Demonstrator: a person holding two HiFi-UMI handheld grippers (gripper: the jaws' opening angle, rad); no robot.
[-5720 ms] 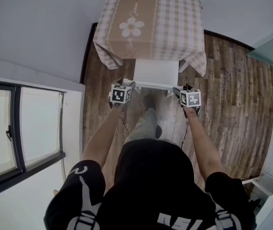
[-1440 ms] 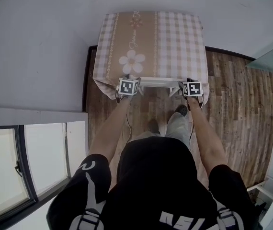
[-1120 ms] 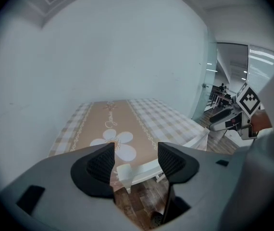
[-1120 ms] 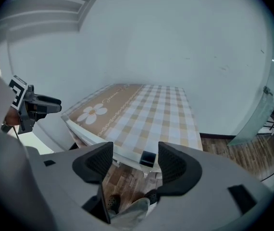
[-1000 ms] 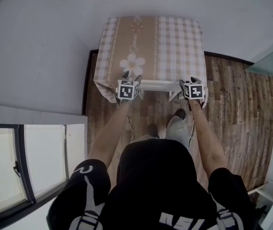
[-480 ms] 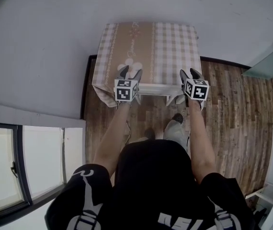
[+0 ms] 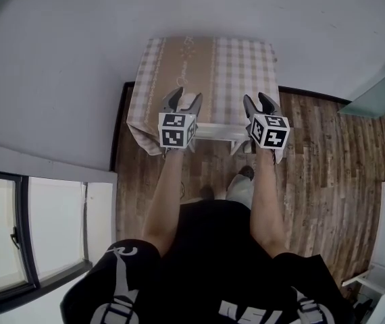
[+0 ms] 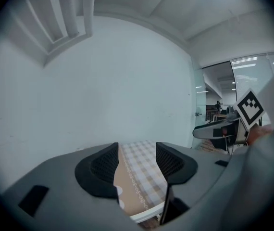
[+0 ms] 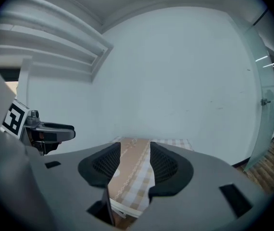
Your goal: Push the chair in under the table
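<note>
since chair is tucked under table, task judged done | l gripper & r gripper: jaws closing; nothing held | risk: cloth snagged if lowered carelessly

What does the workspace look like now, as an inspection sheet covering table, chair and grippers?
Surface: table under a checked cloth, top bare.
Job's things: white chair tucked under the table, only its back rail showing.
Clutter: nothing seen.
Grippers: left gripper and right gripper above the chair back, fingers closing, nothing between them.
Cables: nothing seen.
Surroundings: wooden floor, window at left, plain wall.
</note>
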